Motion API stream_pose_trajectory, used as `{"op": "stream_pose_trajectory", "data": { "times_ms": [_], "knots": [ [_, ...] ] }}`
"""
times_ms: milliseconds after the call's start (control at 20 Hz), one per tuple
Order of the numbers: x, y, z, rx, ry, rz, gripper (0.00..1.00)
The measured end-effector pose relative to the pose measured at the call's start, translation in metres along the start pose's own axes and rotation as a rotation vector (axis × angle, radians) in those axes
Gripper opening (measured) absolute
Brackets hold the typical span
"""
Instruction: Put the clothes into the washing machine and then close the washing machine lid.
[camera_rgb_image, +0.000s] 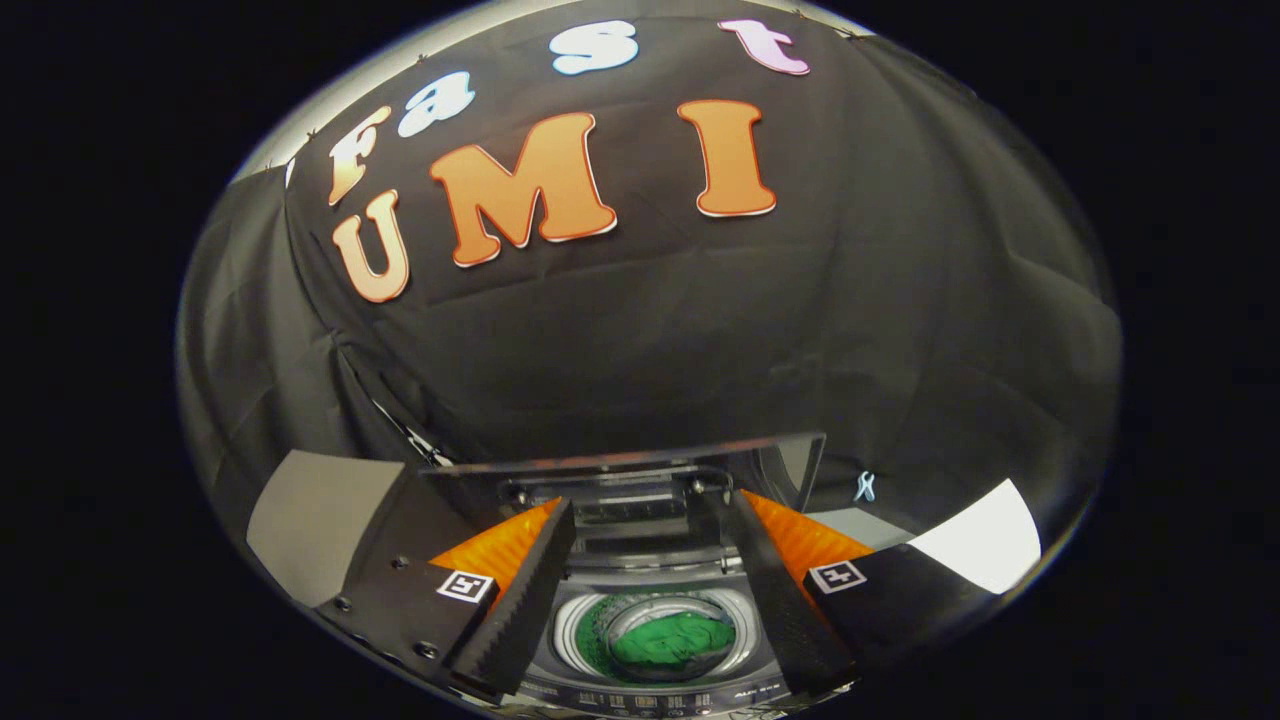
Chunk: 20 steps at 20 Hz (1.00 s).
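Note:
A top-loading washing machine (650, 575) stands below and ahead of my gripper (645, 540). Its round drum opening holds green clothes (672, 638), seen between the two fingers. The lid (640, 480) stands raised and upright at the back of the machine, just beyond the fingertips. The fingers are spread wide apart, with nothing between them; the gripper is above the machine and touches neither the clothes nor the lid.
The machine's control panel (650, 697) runs along its near edge, under the fingers. A grey surface (315, 520) lies to the left of the machine and a white one (985, 545) to the right. The black booth cloth hangs close behind the lid.

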<state>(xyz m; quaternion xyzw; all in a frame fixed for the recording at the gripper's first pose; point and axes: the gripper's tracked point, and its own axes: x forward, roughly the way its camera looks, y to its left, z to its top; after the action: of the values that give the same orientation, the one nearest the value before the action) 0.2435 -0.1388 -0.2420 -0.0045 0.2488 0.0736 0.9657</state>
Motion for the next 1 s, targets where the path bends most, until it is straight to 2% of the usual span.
{"op": "stream_pose_trajectory", "data": {
  "times_ms": [250,500,800,900,1000],
  "knots": [
    [0.027,0.009,0.039,-0.065,-0.064,-0.016,0.99],
    [0.071,0.021,0.033,-0.066,-0.027,0.001,0.99],
    [0.121,0.011,0.018,-0.142,0.004,-0.047,0.99],
    [0.129,0.011,0.002,-0.152,0.051,-0.044,0.99],
    [0.131,0.012,0.007,-0.122,0.032,-0.045,0.99]
  ]
}}
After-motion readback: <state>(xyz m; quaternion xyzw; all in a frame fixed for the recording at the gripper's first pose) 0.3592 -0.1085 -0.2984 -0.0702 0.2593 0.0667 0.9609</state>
